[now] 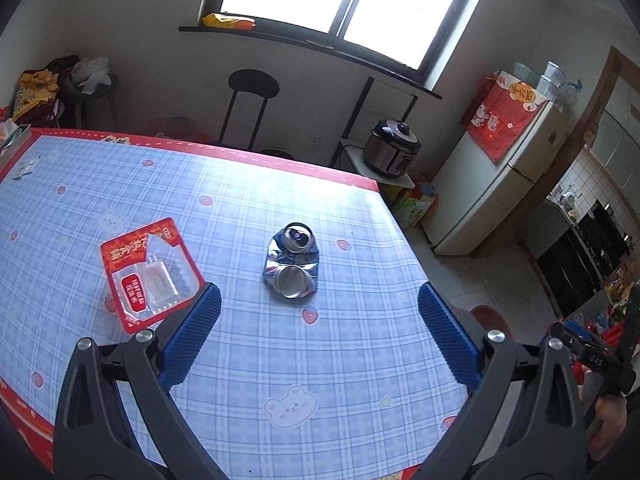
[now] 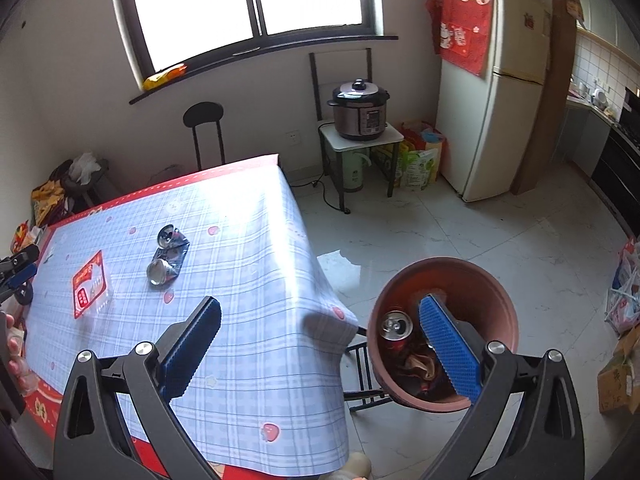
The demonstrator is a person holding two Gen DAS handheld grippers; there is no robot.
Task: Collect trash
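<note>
Blue pads of the left gripper (image 1: 319, 300) spread wide over the checked tablecloth (image 1: 248, 360), nothing between them, and dead ahead lies the crushed can (image 1: 291, 266), flattened on the cloth. Just left of it sits the red wrapper (image 1: 150, 274), close by the left pad. Over on the right, the right gripper (image 2: 320, 316) gapes empty too, hovering at the table's corner above the brown bin (image 2: 476, 280), where a red can (image 2: 396, 330) stands inside

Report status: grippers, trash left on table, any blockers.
Left gripper and right gripper open, empty. Crushed can and red wrapper on table. Bin holds one can. Path clear.
</note>
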